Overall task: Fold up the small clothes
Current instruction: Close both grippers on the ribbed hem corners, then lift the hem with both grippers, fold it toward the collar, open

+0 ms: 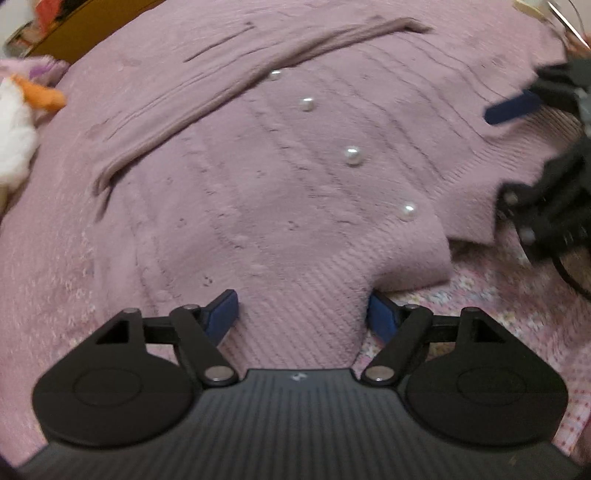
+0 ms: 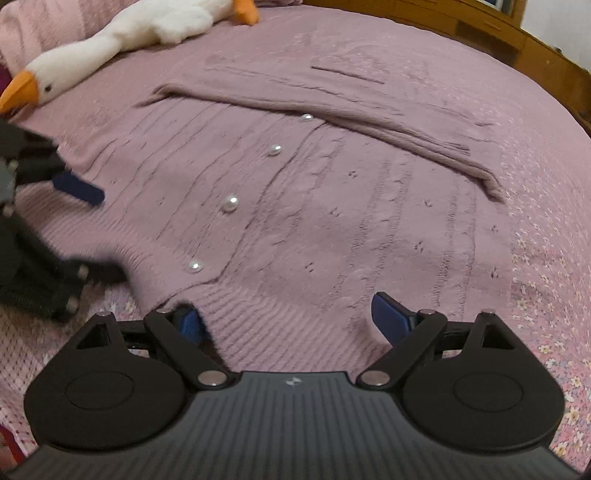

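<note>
Left view: left gripper (image 1: 302, 314) jaws stand wide, straddling the ribbed hem of a mauve knit cardigan (image 1: 258, 177) with pearl buttons, flat on the bed (image 1: 498, 314). Right view: right gripper (image 2: 295, 321) jaws, equally wide, straddle the cardigan (image 2: 314, 221) hem, gripping nothing.

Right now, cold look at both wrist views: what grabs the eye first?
The mauve knit cardigan spread flat on the pink bedspread, its pearl buttons running in a line down the front. Both grippers sit at its ribbed hem with fingers apart. A white plush goose lies at the far edge.
</note>
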The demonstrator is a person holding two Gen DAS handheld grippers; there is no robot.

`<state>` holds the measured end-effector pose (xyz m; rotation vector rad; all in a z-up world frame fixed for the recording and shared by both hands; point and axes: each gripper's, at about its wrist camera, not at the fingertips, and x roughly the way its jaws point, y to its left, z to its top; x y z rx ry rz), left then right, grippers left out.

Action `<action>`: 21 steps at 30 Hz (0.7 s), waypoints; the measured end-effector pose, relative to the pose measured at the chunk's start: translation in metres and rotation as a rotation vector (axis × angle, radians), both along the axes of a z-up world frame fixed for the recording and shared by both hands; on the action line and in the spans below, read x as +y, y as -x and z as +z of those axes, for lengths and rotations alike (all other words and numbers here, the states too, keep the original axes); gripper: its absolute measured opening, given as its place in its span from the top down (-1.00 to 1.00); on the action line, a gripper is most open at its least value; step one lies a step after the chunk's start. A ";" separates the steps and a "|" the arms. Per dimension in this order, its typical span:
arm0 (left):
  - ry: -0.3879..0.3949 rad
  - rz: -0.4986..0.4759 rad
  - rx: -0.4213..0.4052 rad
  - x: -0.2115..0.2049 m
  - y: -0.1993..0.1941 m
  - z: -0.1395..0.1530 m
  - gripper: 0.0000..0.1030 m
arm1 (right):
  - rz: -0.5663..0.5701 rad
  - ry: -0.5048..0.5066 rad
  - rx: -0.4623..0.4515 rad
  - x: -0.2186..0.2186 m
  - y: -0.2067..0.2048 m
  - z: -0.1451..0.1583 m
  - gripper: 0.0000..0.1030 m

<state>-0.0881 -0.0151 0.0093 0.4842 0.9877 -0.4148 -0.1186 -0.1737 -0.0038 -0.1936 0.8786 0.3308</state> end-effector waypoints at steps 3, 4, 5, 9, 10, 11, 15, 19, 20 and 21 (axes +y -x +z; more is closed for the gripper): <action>0.028 0.023 0.009 0.006 -0.002 0.001 -0.03 | -0.007 0.002 -0.003 0.000 -0.002 -0.003 -0.79; 0.036 0.027 0.016 0.005 -0.002 0.001 0.11 | -0.010 -0.007 0.003 -0.001 -0.003 -0.004 -0.77; 0.044 0.035 0.020 0.006 -0.003 0.002 0.38 | -0.018 -0.016 0.008 -0.003 -0.005 -0.004 -0.69; 0.073 0.077 0.017 0.010 -0.005 0.007 0.65 | -0.046 -0.047 0.009 -0.010 -0.007 -0.004 -0.24; 0.081 0.084 0.018 0.009 -0.006 0.007 0.65 | -0.046 -0.054 0.010 -0.011 -0.007 -0.004 -0.11; 0.085 0.090 0.016 0.010 -0.006 0.007 0.66 | -0.045 -0.061 0.010 -0.012 -0.007 -0.004 0.02; 0.098 0.107 -0.003 0.010 -0.004 0.010 0.71 | -0.041 -0.087 0.005 -0.014 -0.007 -0.004 0.35; 0.124 0.113 -0.039 0.010 0.000 0.020 0.73 | -0.049 -0.120 -0.018 -0.017 -0.005 0.000 0.63; 0.128 0.114 -0.049 0.010 0.001 0.023 0.73 | -0.055 -0.133 -0.028 -0.019 -0.005 0.002 0.72; 0.132 0.117 -0.058 0.010 0.001 0.025 0.73 | -0.062 -0.148 -0.039 -0.021 -0.004 0.004 0.77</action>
